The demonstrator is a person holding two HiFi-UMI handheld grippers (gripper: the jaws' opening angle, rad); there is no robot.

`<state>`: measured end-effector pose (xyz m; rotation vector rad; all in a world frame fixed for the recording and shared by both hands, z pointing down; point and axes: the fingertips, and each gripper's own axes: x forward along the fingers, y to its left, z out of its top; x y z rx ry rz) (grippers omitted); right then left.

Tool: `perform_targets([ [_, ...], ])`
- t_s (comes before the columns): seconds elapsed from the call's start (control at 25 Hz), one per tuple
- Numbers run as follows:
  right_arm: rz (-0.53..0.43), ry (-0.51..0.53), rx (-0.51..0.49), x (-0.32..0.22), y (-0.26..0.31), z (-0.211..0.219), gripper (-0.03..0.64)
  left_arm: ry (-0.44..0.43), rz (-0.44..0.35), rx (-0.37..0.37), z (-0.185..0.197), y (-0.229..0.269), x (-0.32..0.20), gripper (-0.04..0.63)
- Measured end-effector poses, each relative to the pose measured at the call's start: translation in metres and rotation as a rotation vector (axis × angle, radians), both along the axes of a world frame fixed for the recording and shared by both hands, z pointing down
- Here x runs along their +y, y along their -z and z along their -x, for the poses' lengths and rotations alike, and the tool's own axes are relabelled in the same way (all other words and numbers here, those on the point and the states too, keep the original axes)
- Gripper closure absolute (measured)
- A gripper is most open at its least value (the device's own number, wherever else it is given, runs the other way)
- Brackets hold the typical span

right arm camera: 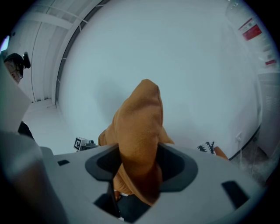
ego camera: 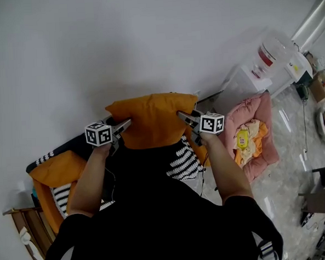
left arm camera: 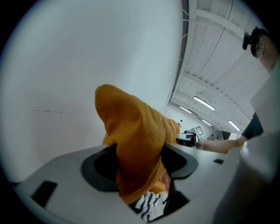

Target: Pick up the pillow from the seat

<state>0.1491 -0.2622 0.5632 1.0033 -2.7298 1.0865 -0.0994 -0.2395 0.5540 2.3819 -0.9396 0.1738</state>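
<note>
head view shows the orange pillow held up between the two grippers in front of the white wall, apparently raised off the seat below. it looks light, soft and floppy, so it bunches wherever it is pinched. opposite upper corners seem the right hold, and the coarse cloth should not slip. the left gripper has its fingers closed on the left corner, with cloth filling the gap. the right gripper clamps the right corner likewise. both forearms reach forward, roughly level, tips angled inward.
</note>
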Motion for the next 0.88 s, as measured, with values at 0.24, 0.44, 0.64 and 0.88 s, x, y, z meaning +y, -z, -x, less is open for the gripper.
perform_targets([
  [0.24,-0.007,0.002,0.008,0.024,0.007,-0.001,0.368,-0.023,-0.007,0.003,0.000,0.005,0.022,0.299],
  [0.44,-0.015,-0.015,0.013,0.042,0.010,-0.005,0.370,-0.054,0.010,0.024,-0.004,0.005,0.037,0.301],
  [0.64,-0.017,-0.025,0.015,0.056,0.011,-0.006,0.370,-0.075,0.016,0.024,-0.004,0.005,0.048,0.301],
  [0.88,-0.023,-0.029,0.018,0.068,0.012,-0.007,0.370,-0.092,0.015,0.020,-0.004,0.007,0.058,0.302],
])
